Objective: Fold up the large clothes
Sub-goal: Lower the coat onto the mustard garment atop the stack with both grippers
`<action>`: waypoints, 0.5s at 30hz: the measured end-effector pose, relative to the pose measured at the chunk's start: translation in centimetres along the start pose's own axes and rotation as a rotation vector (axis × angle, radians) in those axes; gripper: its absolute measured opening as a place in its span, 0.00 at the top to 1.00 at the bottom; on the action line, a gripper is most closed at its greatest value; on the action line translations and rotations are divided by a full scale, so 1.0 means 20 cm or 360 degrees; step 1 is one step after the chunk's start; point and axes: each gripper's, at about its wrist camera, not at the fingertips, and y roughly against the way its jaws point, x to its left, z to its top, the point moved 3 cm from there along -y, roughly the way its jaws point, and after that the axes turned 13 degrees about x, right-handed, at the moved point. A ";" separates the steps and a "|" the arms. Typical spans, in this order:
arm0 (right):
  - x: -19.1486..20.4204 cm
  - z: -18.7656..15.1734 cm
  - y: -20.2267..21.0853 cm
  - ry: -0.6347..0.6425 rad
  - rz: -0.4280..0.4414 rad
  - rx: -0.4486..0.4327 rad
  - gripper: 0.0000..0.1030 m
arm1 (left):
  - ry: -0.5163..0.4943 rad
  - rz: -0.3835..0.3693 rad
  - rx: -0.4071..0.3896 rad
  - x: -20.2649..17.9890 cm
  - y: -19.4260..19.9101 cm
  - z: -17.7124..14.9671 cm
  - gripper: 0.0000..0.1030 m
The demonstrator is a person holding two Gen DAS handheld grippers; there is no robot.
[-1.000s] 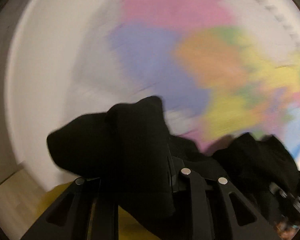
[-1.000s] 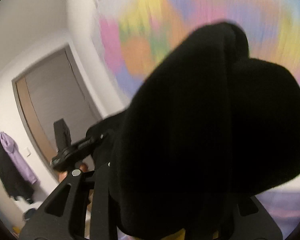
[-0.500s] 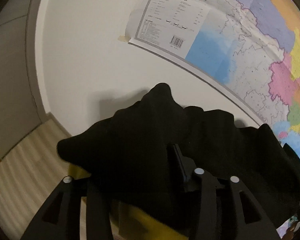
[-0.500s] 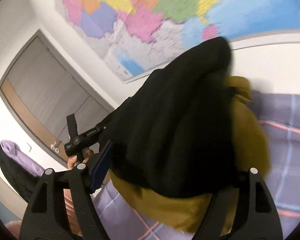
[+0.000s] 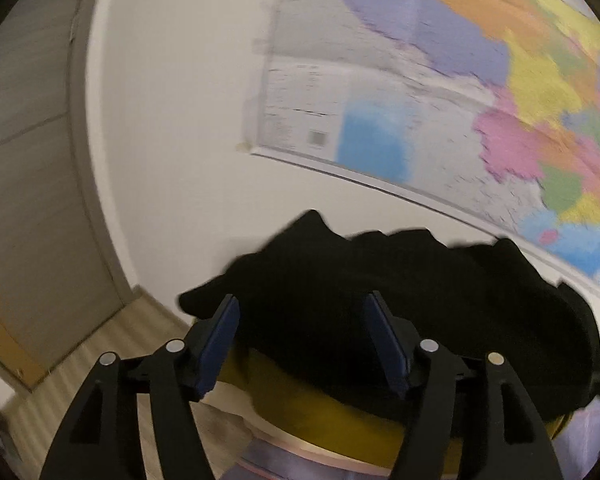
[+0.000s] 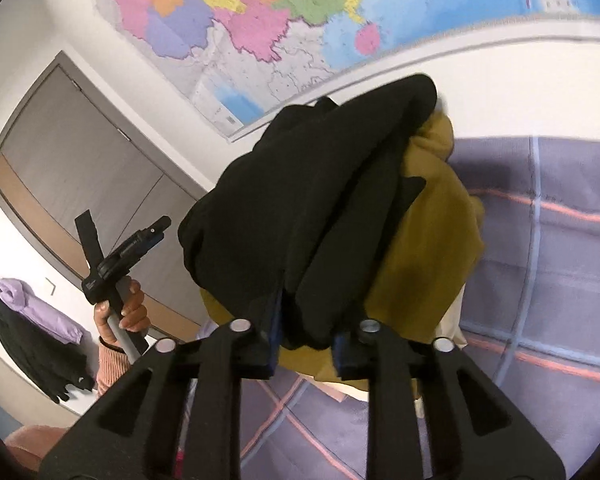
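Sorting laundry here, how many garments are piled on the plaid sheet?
2: a black garment on top, and a mustard-yellow garment directly beneath it. A pale layer under those may be a third; I cannot tell.

Both cameras ride just behind their own claws and look forward and slightly down, very close to the black garment (image 5: 400,300). The left wrist view faces it with the wall map (image 5: 440,80) above and behind. The right wrist view meets the same garment and map from the other side, the grey door (image 6: 80,168) left of it.
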 end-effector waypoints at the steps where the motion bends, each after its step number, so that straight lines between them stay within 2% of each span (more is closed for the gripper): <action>1: 0.02 0.01 0.01 0.0031 -0.0063 -0.0014 0.68 | -0.0028 -0.0006 0.0001 -0.03 0.00 -0.01 0.37; 3: 0.11 0.03 0.04 0.0146 -0.0217 -0.0051 0.53 | -0.0068 -0.0050 -0.0003 -0.10 0.01 -0.04 0.36; 4: 0.16 0.02 0.06 0.0179 -0.0273 -0.0085 0.33 | -0.0091 -0.0078 -0.0010 -0.14 0.03 -0.06 0.34; 5: 0.20 0.02 0.09 0.0214 -0.0328 -0.0141 0.29 | -0.0120 -0.0105 -0.0021 -0.17 0.04 -0.07 0.32; 6: 0.25 0.06 0.10 0.0248 -0.0364 -0.0186 0.31 | -0.0169 -0.0142 -0.0040 -0.22 0.05 -0.09 0.28; 8: 0.34 0.09 0.13 0.0357 -0.0462 -0.0280 0.31 | -0.0227 -0.0152 -0.0059 -0.31 0.05 -0.11 0.27; 9: 0.38 0.11 0.13 0.0407 -0.0465 -0.0286 0.31 | -0.0256 -0.0153 -0.0060 -0.34 0.05 -0.11 0.26; 13: 0.45 0.22 -0.01 0.0538 -0.0487 -0.0252 0.33 | -0.0322 -0.0210 -0.0009 -0.46 -0.01 -0.12 0.24; 15: 0.41 0.30 -0.13 0.0481 -0.0433 -0.0197 0.36 | -0.0328 -0.0157 0.0031 -0.50 -0.07 -0.13 0.24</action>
